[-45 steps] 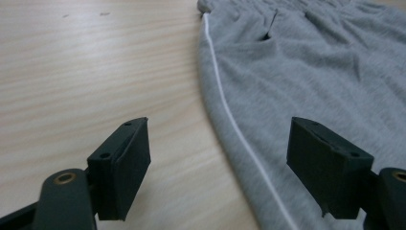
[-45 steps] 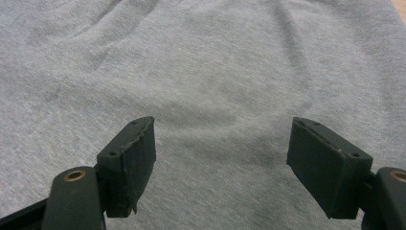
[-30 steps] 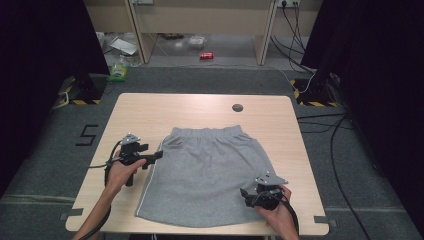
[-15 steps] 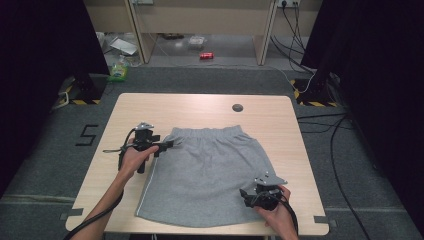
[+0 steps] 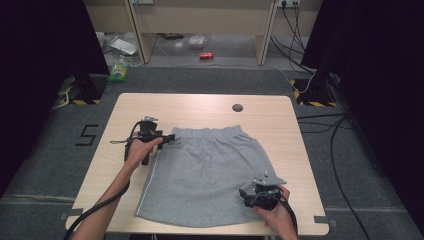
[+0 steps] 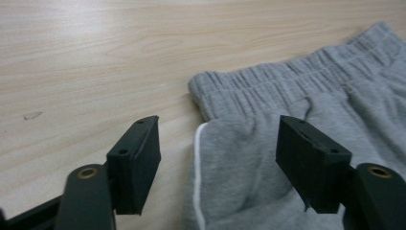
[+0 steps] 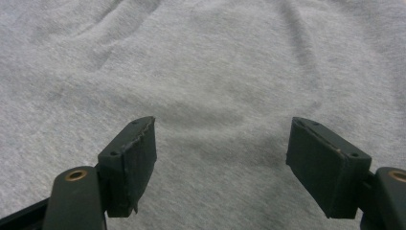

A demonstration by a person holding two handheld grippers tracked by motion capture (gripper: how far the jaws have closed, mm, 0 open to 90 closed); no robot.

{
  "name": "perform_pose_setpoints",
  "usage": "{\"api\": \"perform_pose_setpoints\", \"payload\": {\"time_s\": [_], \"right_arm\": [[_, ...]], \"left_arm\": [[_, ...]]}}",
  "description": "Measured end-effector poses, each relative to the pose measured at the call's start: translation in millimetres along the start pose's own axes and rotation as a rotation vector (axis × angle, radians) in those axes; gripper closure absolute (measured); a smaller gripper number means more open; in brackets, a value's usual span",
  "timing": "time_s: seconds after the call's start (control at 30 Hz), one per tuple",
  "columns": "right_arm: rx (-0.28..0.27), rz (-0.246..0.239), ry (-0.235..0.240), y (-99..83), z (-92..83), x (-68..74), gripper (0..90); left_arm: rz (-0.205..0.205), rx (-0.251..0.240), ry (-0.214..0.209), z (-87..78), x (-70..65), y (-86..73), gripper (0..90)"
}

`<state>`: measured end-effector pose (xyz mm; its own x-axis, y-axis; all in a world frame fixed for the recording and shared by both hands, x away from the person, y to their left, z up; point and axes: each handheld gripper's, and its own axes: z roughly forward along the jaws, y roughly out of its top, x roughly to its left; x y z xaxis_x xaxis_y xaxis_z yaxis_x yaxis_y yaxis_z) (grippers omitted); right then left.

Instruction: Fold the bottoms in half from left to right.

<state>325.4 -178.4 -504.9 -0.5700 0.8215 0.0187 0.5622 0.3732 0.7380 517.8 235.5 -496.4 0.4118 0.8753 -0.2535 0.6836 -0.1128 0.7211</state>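
Note:
A grey cloth garment (image 5: 205,170) with an elastic waistband lies flat on the wooden table (image 5: 200,107), waistband at the far side. A white stripe (image 6: 197,167) runs down its left side. My left gripper (image 5: 170,137) is at the waistband's left corner. Its jaws have just been closing, and in the left gripper view the corner of the garment (image 6: 287,91) lies between the left gripper's (image 6: 218,148) pads without being pressed. My right gripper (image 5: 245,195) stands open over the near right part of the garment (image 7: 215,62); nothing is caught in the right gripper (image 7: 222,158).
A small dark round spot (image 5: 237,107) sits near the table's far edge. On the floor beyond lie a red can (image 5: 206,55) and a green object (image 5: 118,73). Cables (image 5: 320,125) run on the floor to the right.
My left hand has moved right and away from me, from the table beside the garment to its waistband corner. The right hand has stayed put.

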Motion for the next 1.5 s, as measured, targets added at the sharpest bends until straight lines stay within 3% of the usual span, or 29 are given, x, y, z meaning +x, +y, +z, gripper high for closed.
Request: {"api": "perform_pose_setpoints", "payload": {"time_s": [0.1, 0.47, 0.57, 0.6, 0.63, 0.7, 0.77, 0.93, 1.07, 1.27, 1.33, 1.4, 1.43, 1.5], "right_arm": [[-0.002, -0.003, 0.002, 0.0, 0.1, -0.1, 26.3], [0.009, -0.009, 0.007, -0.7, 1.7, 0.9, 26.5], [0.012, -0.014, 0.009, -0.8, 2.5, 1.1, 26.5], [0.014, -0.012, 0.010, -1.1, 2.9, 1.7, 26.6], [0.014, -0.012, 0.010, -1.1, 2.9, 1.7, 26.6], [0.015, -0.012, 0.010, -1.0, 2.9, 2.1, 26.7], [0.011, -0.014, 0.014, -0.7, 2.4, 3.9, 26.8], [0.006, -0.015, 0.021, 0.5, 2.4, 8.5, 26.9], [0.004, -0.015, 0.037, 2.1, 4.8, 12.8, 27.0], [-0.025, -0.010, 0.090, 10.2, 11.2, 28.0, 27.8], [-0.033, -0.037, 0.128, 18.2, 17.2, 42.0, 27.8], [-0.036, -0.040, 0.137, 20.1, 18.6, 45.3, 27.8], [-0.039, -0.047, 0.162, 25.1, 24.0, 56.8, 27.8], [-0.042, -0.059, 0.170, 26.7, 26.2, 60.4, 27.9]], "left_arm": [[-0.011, 0.008, 0.001, 5.8, 1.1, 1.3, 34.7], [0.011, 0.064, 0.029, 23.8, -2.1, 5.7, 42.3], [0.060, 0.093, 0.067, 26.5, -6.8, 9.5, 44.7], [0.107, 0.110, 0.095, 28.4, -11.3, 10.9, 48.6], [0.107, 0.110, 0.095, 28.4, -11.3, 10.9, 51.7], [0.148, 0.110, 0.126, 30.4, -17.7, 10.4, 56.8], [0.139, 0.134, 0.125, 31.3, -20.6, 13.3, 67.7], [0.159, 0.169, 0.161, 34.9, -26.5, 18.9, 73.7], [0.162, 0.173, 0.160, 35.2, -26.9, 19.4, 74.7], [0.173, 0.181, 0.160, 35.1, -27.1, 19.9, 75.5], [0.181, 0.180, 0.163, 35.1, -27.9, 19.6, 75.9], [0.178, 0.175, 0.156, 34.9, -27.0, 19.1, 75.9], [0.176, 0.173, 0.152, 34.7, -26.1, 19.0, 76.1], [0.178, 0.173, 0.150, 34.5, -25.8, 18.8, 76.1]]}}
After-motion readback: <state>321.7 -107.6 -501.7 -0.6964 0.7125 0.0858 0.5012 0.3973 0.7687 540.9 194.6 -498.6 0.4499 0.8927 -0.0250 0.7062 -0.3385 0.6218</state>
